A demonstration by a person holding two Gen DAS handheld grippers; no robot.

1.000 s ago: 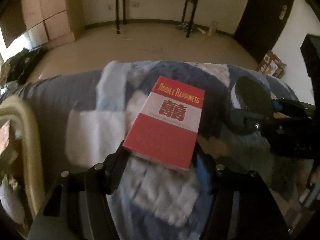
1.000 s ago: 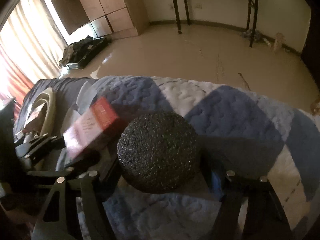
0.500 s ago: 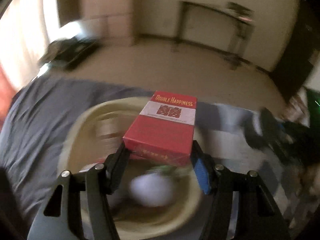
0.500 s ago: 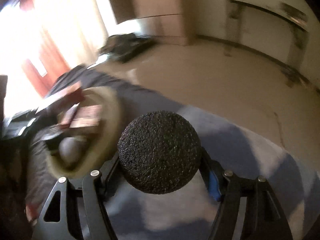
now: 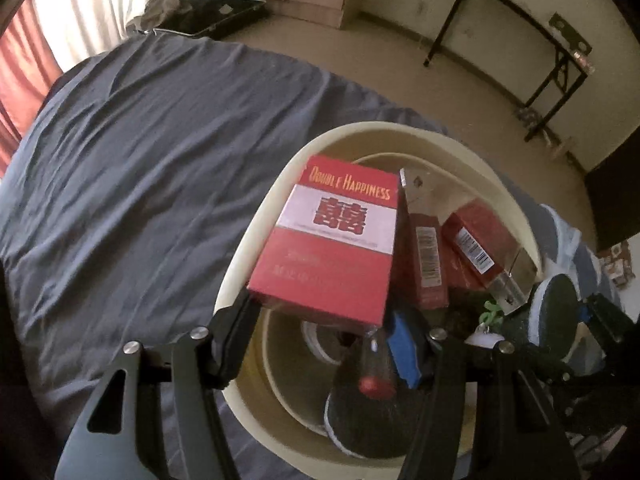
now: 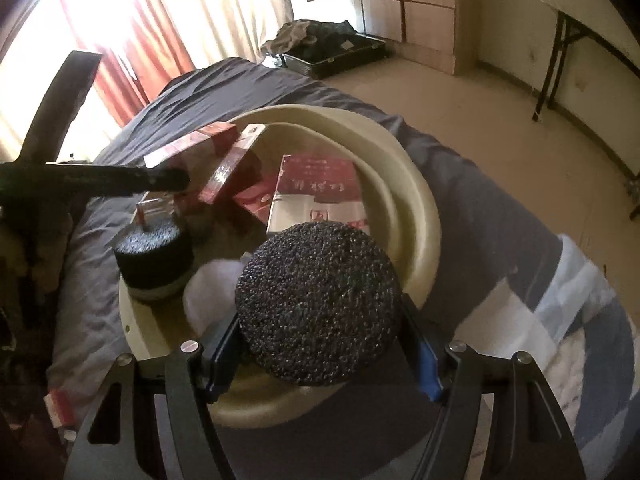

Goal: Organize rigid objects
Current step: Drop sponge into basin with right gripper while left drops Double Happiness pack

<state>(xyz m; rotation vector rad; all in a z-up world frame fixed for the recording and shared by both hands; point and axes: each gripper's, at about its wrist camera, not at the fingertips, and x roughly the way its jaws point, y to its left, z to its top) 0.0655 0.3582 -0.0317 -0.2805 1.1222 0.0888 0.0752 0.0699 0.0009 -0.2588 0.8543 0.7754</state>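
A red and white "Double Happiness" box (image 5: 332,240) hangs over a cream basin (image 5: 256,240), with my left gripper (image 5: 320,324) shut on its lower end. In the right wrist view a rough black disc (image 6: 320,312) sits gripped in my right gripper (image 6: 320,348) above the basin's near rim (image 6: 420,216). That disc (image 5: 554,312) also shows at the right edge of the left wrist view. The basin holds several red boxes (image 5: 424,256), a black cylinder (image 6: 154,256), a white round thing (image 6: 208,292) and a red and white packet (image 6: 316,196).
The basin rests on a bed with a dark grey sheet (image 5: 120,180) and a blue and white quilt (image 6: 568,304) to the right. Beyond the bed lie bare floor (image 6: 520,120), an open suitcase (image 6: 332,48), a folding table (image 5: 520,60) and curtains (image 6: 160,20).
Both grippers have swung left from above the patchwork quilt to above the basin, carrying the red box and the black disc. The views have rolled.
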